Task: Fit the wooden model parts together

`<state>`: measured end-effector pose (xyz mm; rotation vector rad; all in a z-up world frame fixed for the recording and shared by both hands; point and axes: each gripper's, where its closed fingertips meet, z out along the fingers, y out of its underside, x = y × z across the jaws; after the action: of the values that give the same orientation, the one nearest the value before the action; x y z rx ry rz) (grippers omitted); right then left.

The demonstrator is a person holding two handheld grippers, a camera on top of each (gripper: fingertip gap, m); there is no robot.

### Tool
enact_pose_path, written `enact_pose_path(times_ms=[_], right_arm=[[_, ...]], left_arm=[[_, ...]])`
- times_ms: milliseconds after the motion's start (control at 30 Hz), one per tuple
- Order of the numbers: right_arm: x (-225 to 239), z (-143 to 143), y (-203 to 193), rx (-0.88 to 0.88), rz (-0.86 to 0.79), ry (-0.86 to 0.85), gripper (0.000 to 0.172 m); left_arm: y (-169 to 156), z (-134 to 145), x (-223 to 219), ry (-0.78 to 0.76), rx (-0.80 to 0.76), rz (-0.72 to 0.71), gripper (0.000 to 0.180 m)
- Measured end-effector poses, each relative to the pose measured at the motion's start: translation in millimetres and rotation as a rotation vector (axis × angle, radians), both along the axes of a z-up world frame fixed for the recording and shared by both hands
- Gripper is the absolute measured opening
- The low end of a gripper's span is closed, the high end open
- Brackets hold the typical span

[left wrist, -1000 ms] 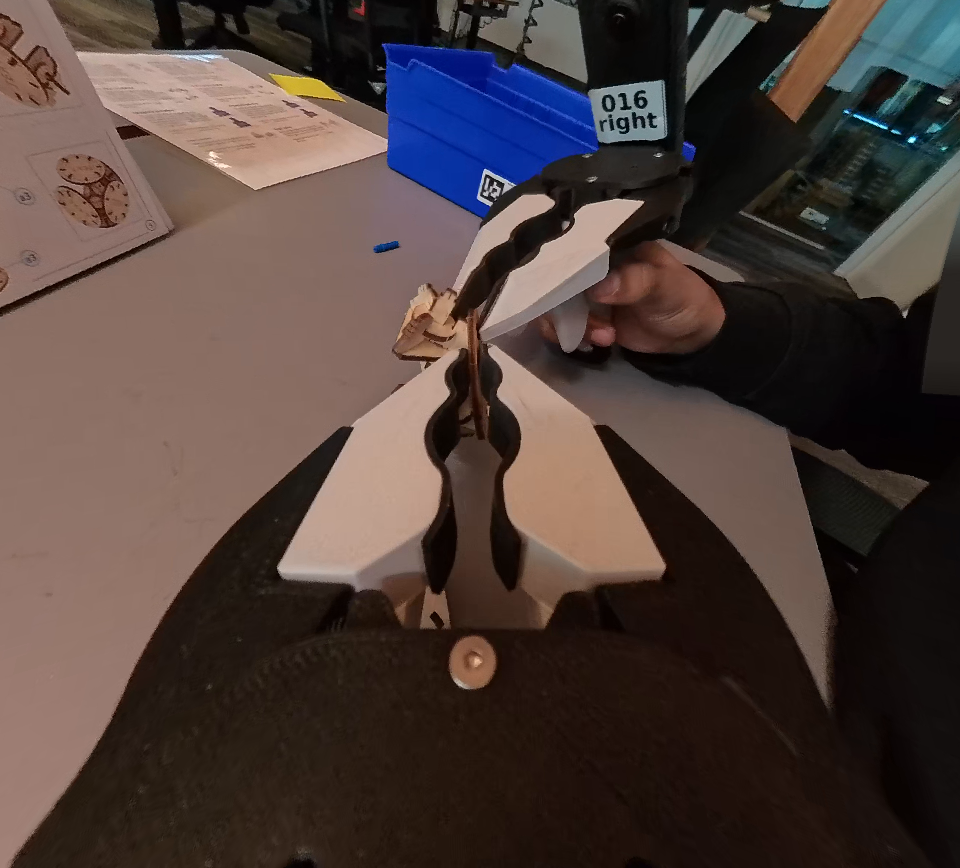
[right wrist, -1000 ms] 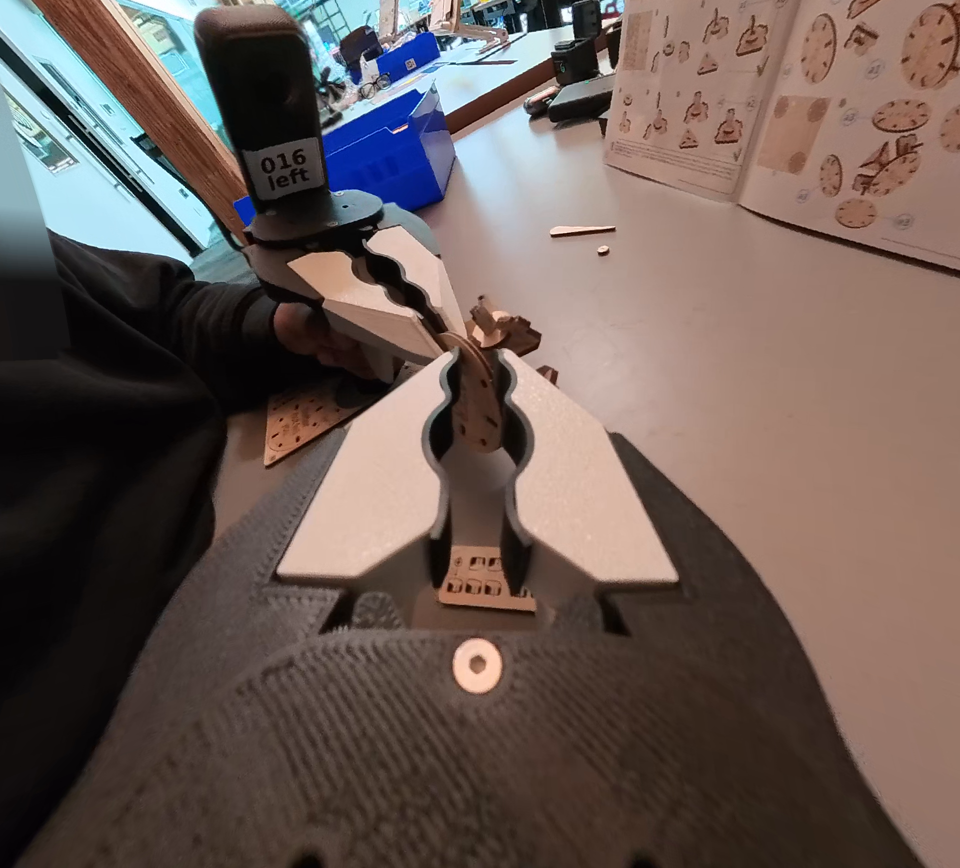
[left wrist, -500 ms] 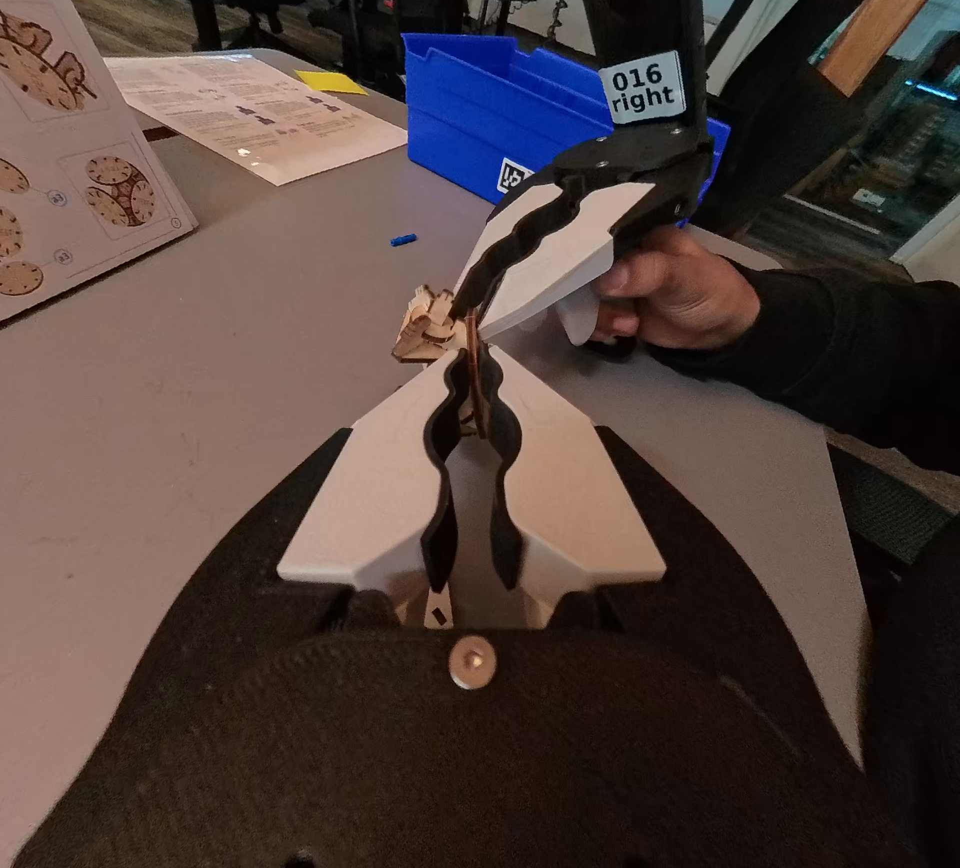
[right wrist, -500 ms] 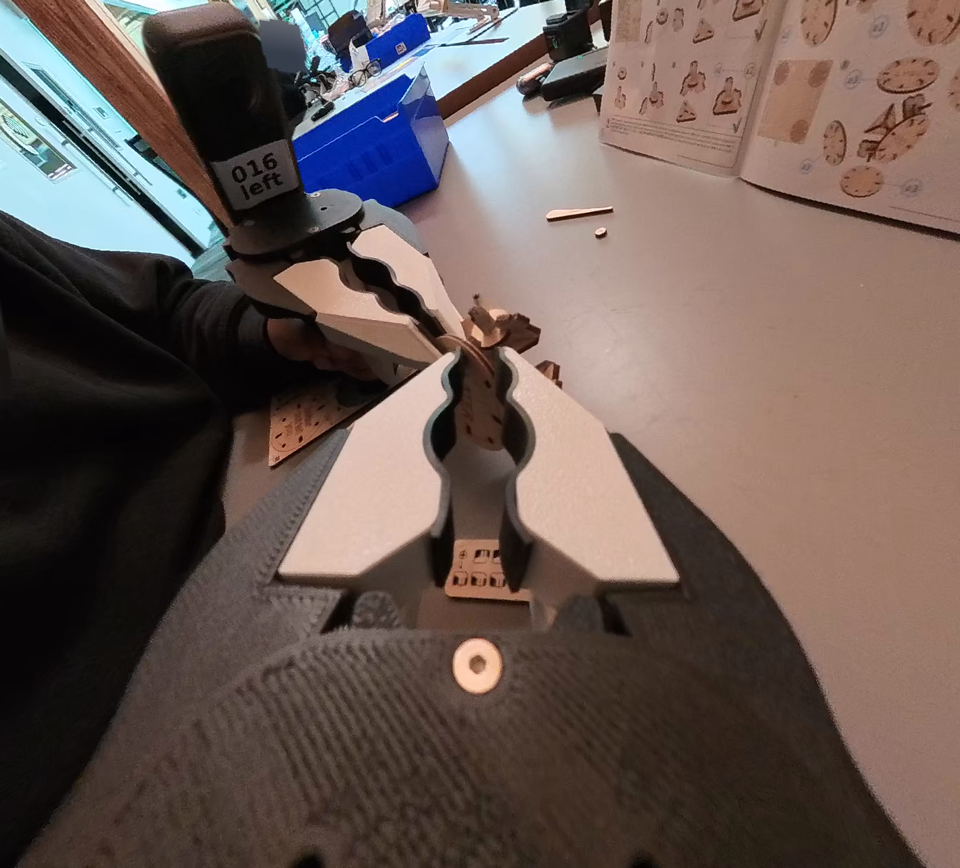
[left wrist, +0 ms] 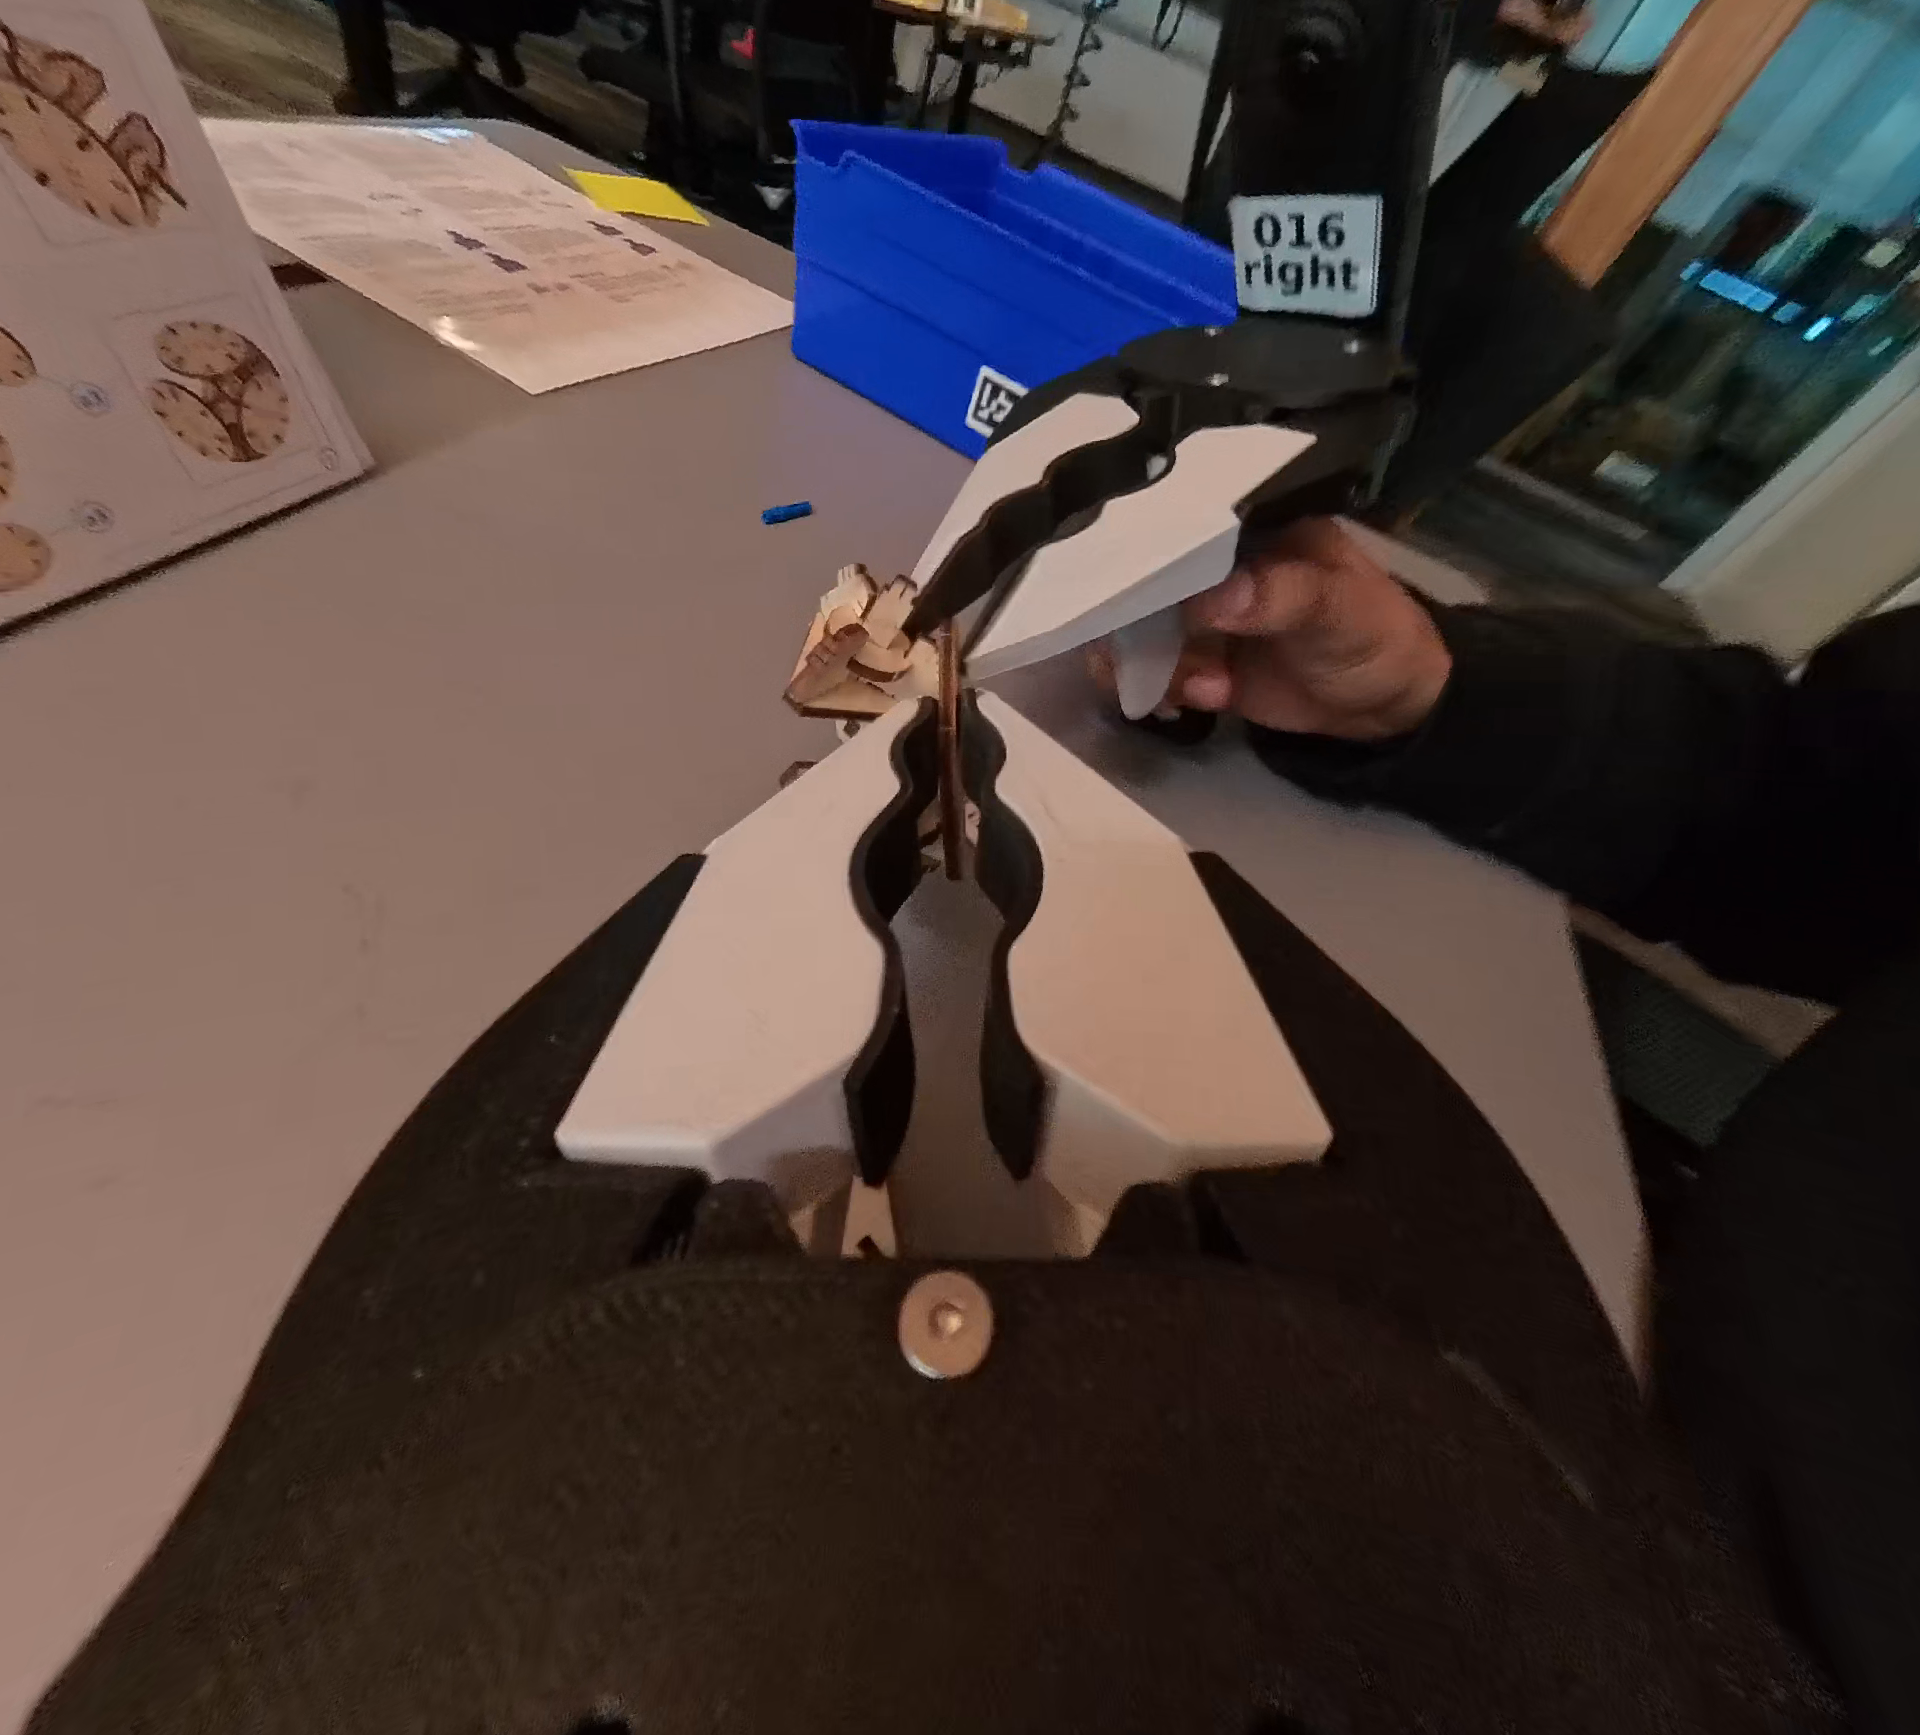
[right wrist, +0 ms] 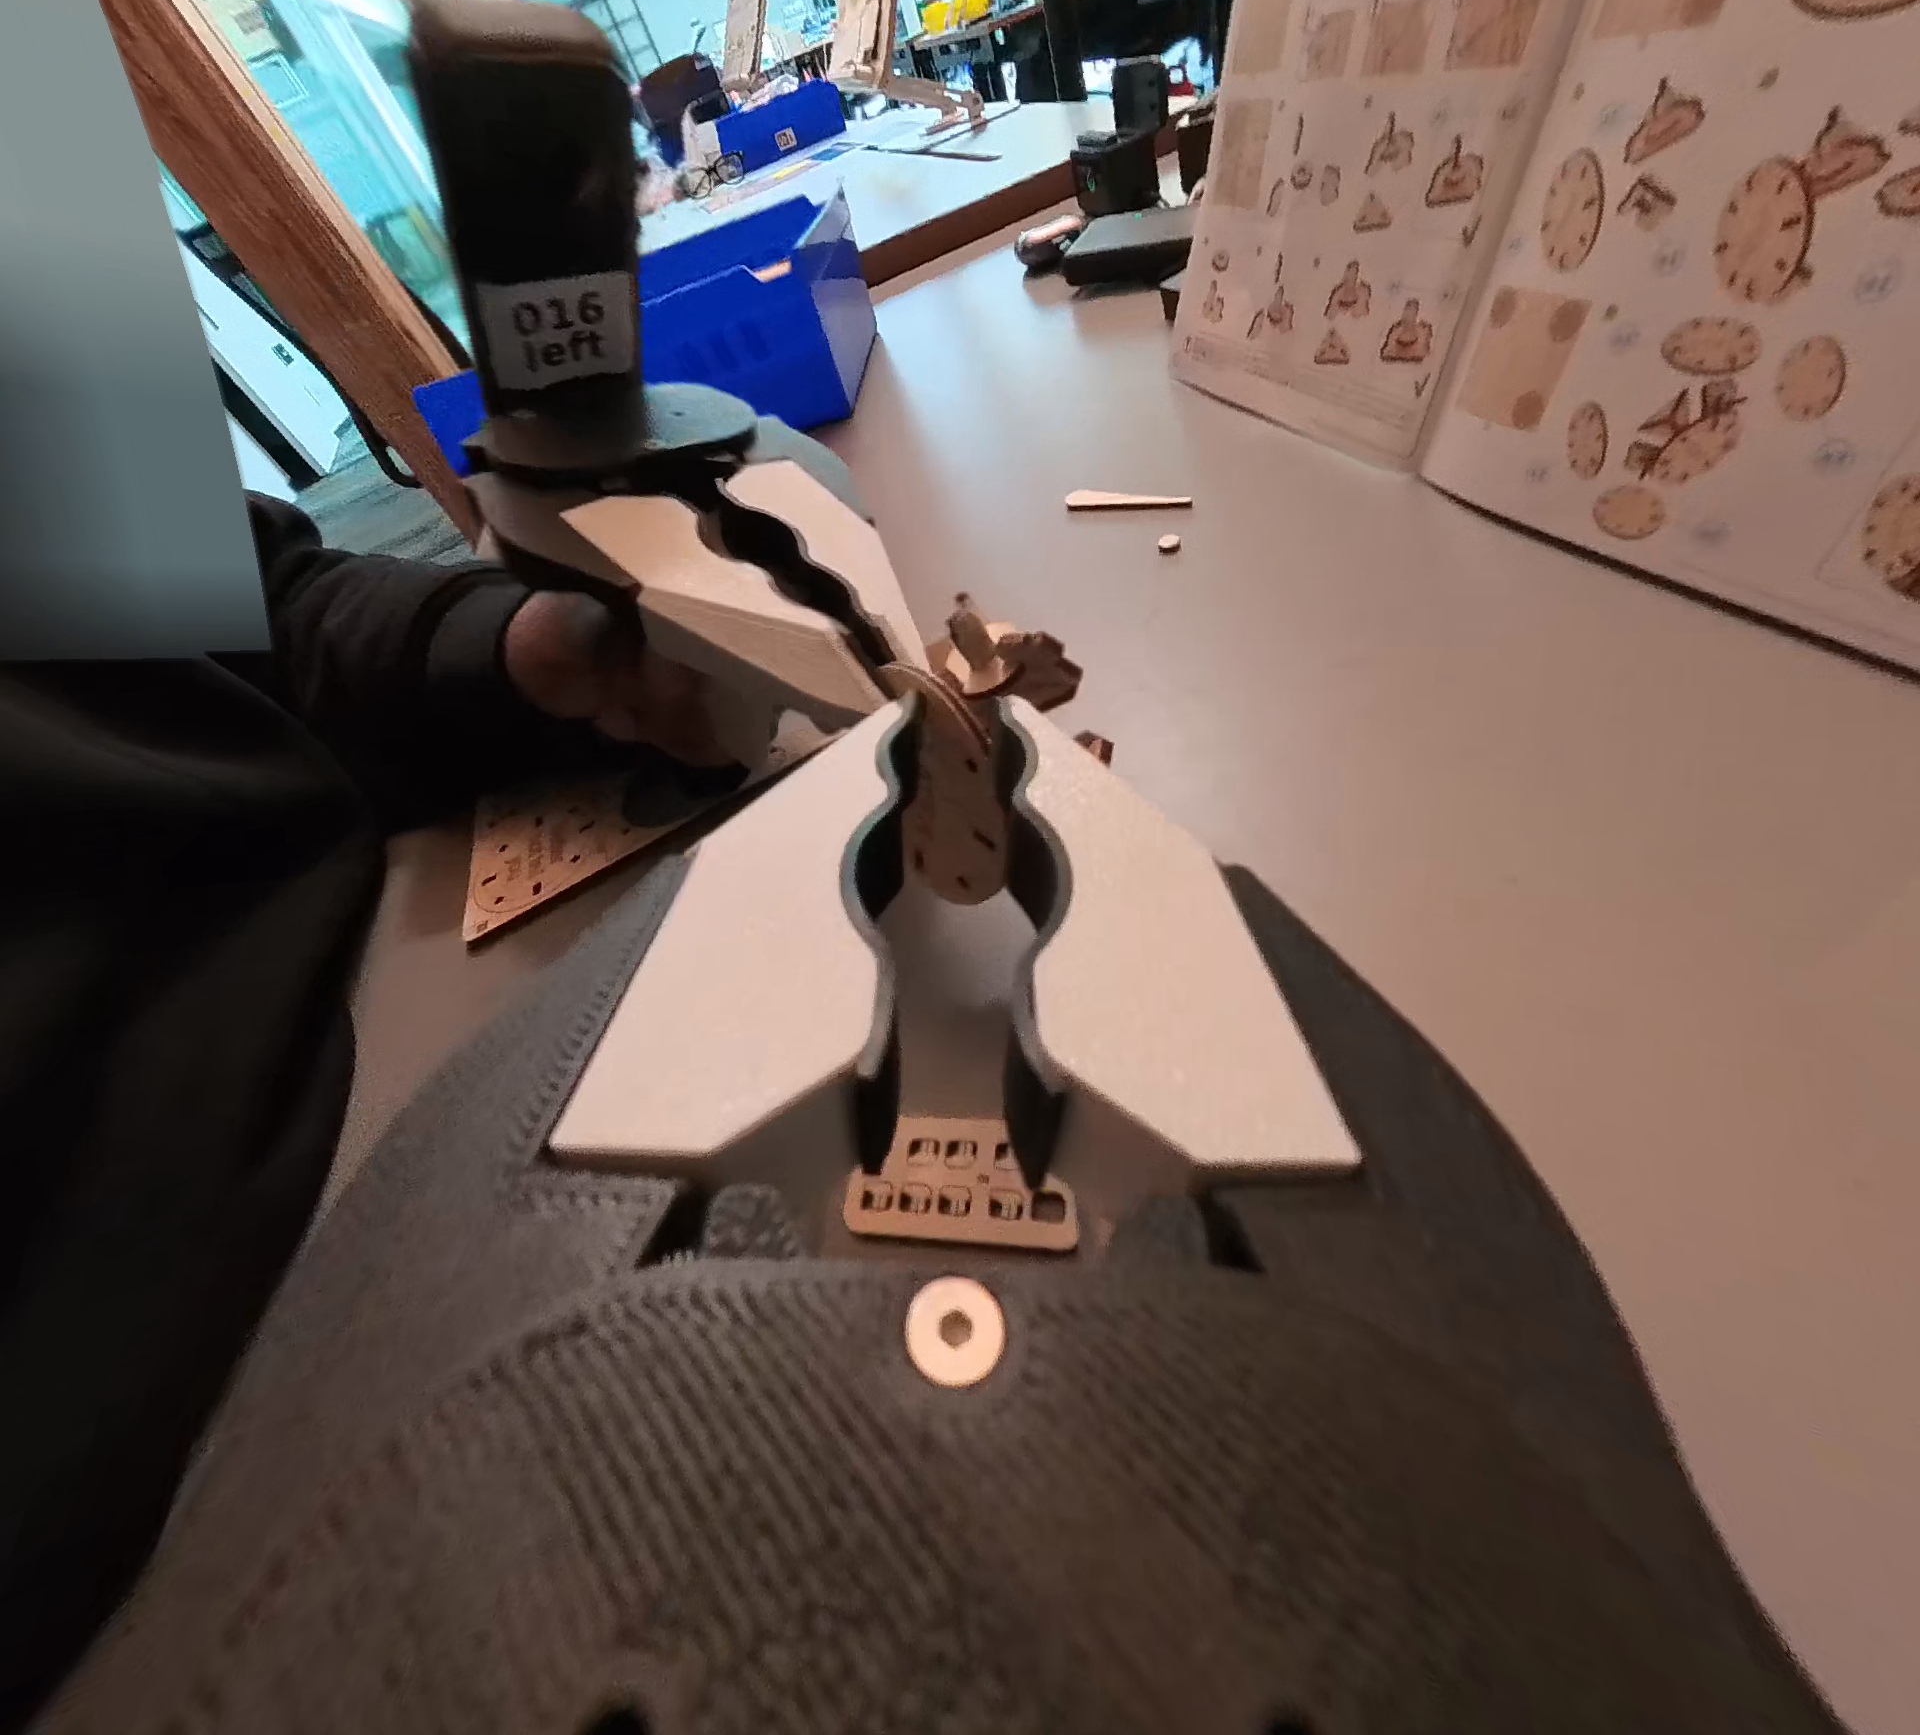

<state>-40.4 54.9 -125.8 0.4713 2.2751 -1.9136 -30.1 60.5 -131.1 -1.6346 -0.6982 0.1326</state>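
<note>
Left wrist view: your left tool pinches the wooden disc edge-on, steadying it. Your right tool, narrowly parted, clamps the same disc beside the small wooden assembly above the surface.

A blue bin sits at one o'clock on the grey table, with a printed sheet and a yellow note at eleven. An open instruction booklet stands at two o'clock in the right wrist view. A tiny blue peg lies near twelve.
</note>
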Motion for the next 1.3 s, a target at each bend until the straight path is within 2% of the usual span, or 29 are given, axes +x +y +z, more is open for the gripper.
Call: enact_pose_path(times_ms=[167, 433, 767, 967, 1300], right_arm=[[-9, 16, 14, -0.091, -0.042, 0.002, 0.021], [-12, 3, 9, -0.079, -0.038, -0.083, 0.015], [-11, -1, 8, -0.098, -0.026, -0.172, 0.008], [-9, 7, 5, -0.256, 0.027, -0.377, 0.004], [-15, 12, 13, -0.34, 0.029, -0.449, 0.004]], left_arm=[[-14, 2, -11, -0.087, 0.11, 0.031, 0.0], [-23, 13, -15, -0.247, 0.364, -0.009, 0.0], [-20, 21, -12, -0.135, 0.329, 0.012, 0.0], [-15, 26, -8, -0.009, 0.277, 0.046, 0.0], [-6, 18, -5, 0.03, 0.178, 0.053, 0.0]])
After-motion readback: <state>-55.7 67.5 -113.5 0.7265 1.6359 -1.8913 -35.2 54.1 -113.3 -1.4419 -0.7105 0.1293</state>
